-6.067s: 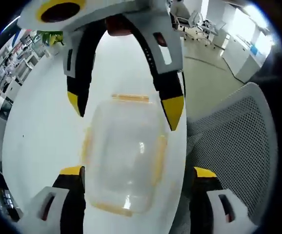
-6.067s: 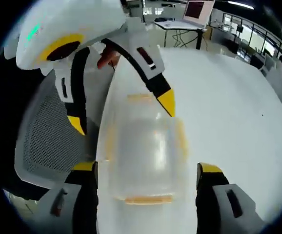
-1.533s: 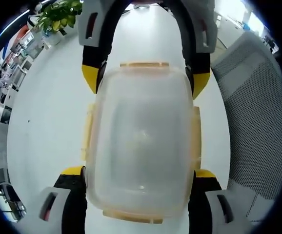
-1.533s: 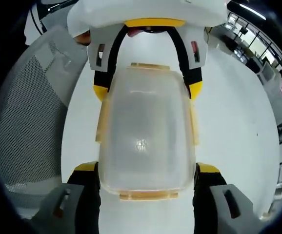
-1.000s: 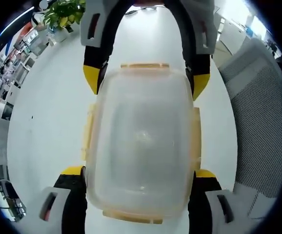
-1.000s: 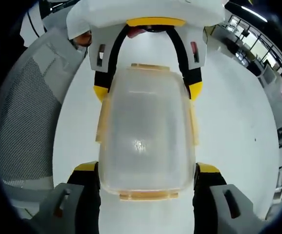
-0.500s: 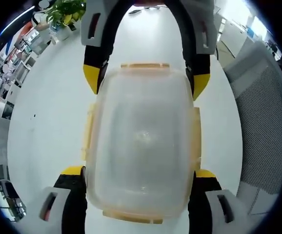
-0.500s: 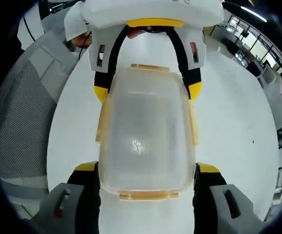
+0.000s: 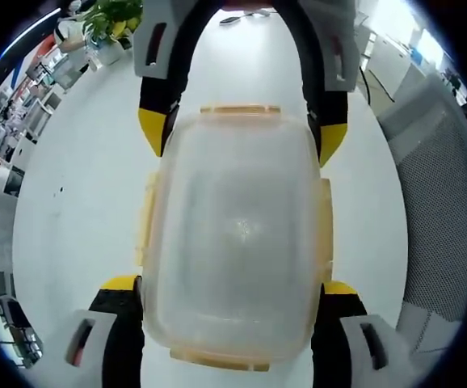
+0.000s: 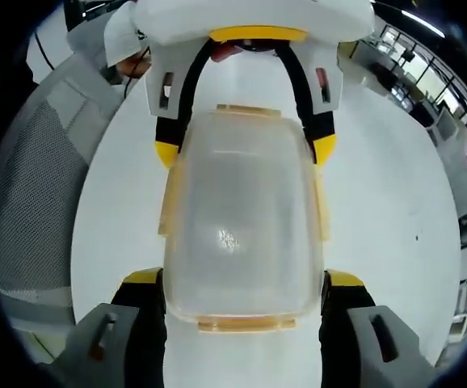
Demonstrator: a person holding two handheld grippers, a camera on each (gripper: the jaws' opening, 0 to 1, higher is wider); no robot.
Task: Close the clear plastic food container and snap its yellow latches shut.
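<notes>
While two claws clamp one container (image 9: 237,242), four yellow latches (image 9: 240,108) show

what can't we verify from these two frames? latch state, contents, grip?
- Latch state: the yellow latches are blurred through fisheye distortion in both views; snapped or loose, cannot tell.
- Contents: the clear container has a hazy lid with glare.
- Grip: the left gripper and right gripper flank its sides; the container body hides contact.

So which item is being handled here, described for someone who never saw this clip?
On the white round table, between both claws, sits the clear plastic container. Its see-through lid and pale yellow latches on every side set it apart from the mesh chair beside the table.
</notes>
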